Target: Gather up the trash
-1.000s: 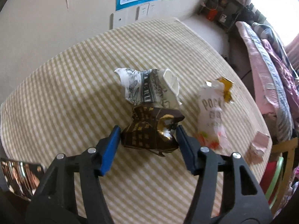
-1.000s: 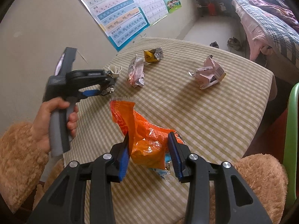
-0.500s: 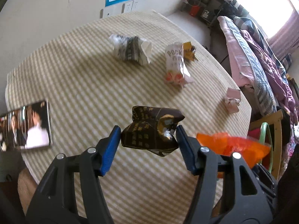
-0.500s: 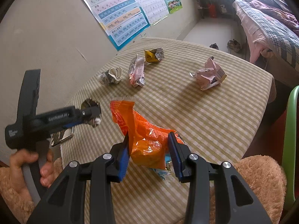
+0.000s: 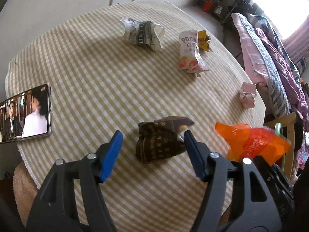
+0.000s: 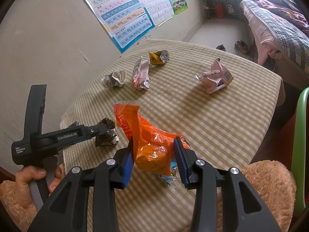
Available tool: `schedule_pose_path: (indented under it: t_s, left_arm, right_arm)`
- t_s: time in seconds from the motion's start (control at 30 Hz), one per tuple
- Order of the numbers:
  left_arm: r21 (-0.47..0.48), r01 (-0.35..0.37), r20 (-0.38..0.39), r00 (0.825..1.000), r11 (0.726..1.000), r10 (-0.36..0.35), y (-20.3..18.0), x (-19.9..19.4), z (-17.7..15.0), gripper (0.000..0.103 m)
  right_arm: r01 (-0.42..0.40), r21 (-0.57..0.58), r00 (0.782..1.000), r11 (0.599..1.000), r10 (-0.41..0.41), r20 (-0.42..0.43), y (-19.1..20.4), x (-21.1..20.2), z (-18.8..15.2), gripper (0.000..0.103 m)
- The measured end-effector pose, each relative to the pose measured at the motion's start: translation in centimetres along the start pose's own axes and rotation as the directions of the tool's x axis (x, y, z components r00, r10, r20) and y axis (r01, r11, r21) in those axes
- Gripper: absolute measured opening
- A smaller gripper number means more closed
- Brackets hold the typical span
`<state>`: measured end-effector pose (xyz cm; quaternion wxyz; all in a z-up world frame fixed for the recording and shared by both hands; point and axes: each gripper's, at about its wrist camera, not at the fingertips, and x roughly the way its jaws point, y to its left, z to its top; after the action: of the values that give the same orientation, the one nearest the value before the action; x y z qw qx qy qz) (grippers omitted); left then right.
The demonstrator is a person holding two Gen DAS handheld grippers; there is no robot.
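Observation:
My left gripper (image 5: 152,137) is open above the checked table (image 5: 92,61). The crumpled brown wrapper (image 5: 160,141) lies between its fingers, against the right finger and apart from the left one. It also shows in the right wrist view (image 6: 107,135) beside the left gripper (image 6: 96,131). My right gripper (image 6: 153,148) is shut on an orange plastic bag (image 6: 152,145), held near the table's front edge; the bag shows in the left wrist view (image 5: 253,141) too.
On the table lie a grey-white crumpled wrapper (image 5: 143,32), a Pocky packet (image 5: 190,52), a yellow wrapper (image 5: 203,39) and a pink crumpled carton (image 5: 248,96). A phone (image 5: 25,116) playing video lies at the left edge. A green chair (image 6: 301,135) and a bed (image 6: 280,27) stand right.
My left gripper carried the brown wrapper back toward the front of the table, beside the orange bag, then opened and let it go. The right gripper stayed still.

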<state>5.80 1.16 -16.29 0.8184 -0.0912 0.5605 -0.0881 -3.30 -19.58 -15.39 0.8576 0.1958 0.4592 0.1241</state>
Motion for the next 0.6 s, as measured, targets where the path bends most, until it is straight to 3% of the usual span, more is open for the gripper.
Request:
schedule_pose_path:
  t_s: [0.13,0.2,0.4,0.47,0.53,0.6]
  left_arm:
    - [0.024,0.01,0.018,1.0,1.0,-0.011,-0.8,-0.6,0.1,0.032]
    - [0.044,0.007,0.029,1.0,0.999,-0.008,-1.3,-1.0,0.2,0.028]
    - [0.028,-0.003,0.056,0.998,1.0,0.002,-0.9,-1.6,0.3,0.028]
    - [0.01,-0.003,0.057,0.998,1.0,0.002,-0.4,-1.7,0.4,0.034]
    - [-0.003,0.0,0.059,0.998,1.0,0.0,0.0,-1.6,0.4,0.051]
    - [-0.003,-0.003,0.056,0.998,1.0,0.003,0.1,-1.4,0.4,0.055]
  right_arm:
    - [0.0,-0.001,1.0,1.0,0.0,0.0,0.0,0.0,0.0,0.038]
    - [0.0,0.001,1.0,1.0,0.0,0.001,-0.1,0.0,0.0,0.038]
    - [-0.001,0.009,1.0,1.0,0.001,0.006,-0.1,-0.2,0.0,0.038]
    - [-0.001,0.014,1.0,1.0,0.0,0.006,-0.1,-0.2,0.1,0.038]
    - [-0.001,0.017,1.0,1.0,0.001,0.006,-0.2,-0.2,0.0,0.038]
    - [-0.001,0.016,1.0,1.0,0.001,0.006,-0.2,-0.2,0.0,0.038]
